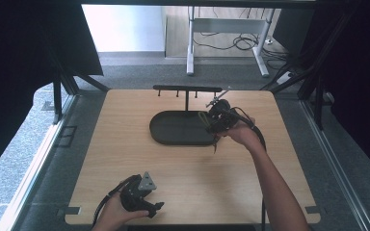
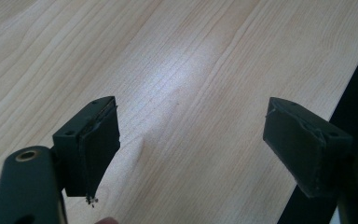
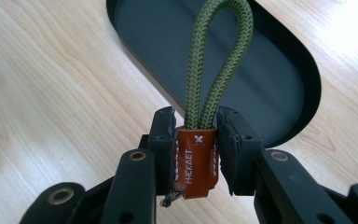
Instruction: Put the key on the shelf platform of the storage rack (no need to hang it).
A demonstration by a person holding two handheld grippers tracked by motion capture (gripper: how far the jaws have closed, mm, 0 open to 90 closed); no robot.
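Note:
A keychain with a brown leather tab (image 3: 196, 161) and an olive-green rope loop (image 3: 219, 60) sits between the jaws of my right gripper (image 3: 196, 140), which is shut on the tab. The loop sticks out ahead over a black oval tray (image 3: 279, 88). From above, the right gripper (image 1: 208, 120) hovers at the right end of that tray (image 1: 173, 132), just in front of a black T-shaped rack (image 1: 187, 89) with small hooks. My left gripper (image 1: 154, 198) rests near the table's front edge with its jaws wide apart; nothing lies between them in the left gripper view (image 2: 191, 149).
The light wooden table (image 1: 125, 159) has bare room left of and in front of the tray. Its front edge (image 2: 326, 116) runs just beside the left gripper's jaw. A white desk frame (image 1: 190, 43) and cables stand on the floor beyond.

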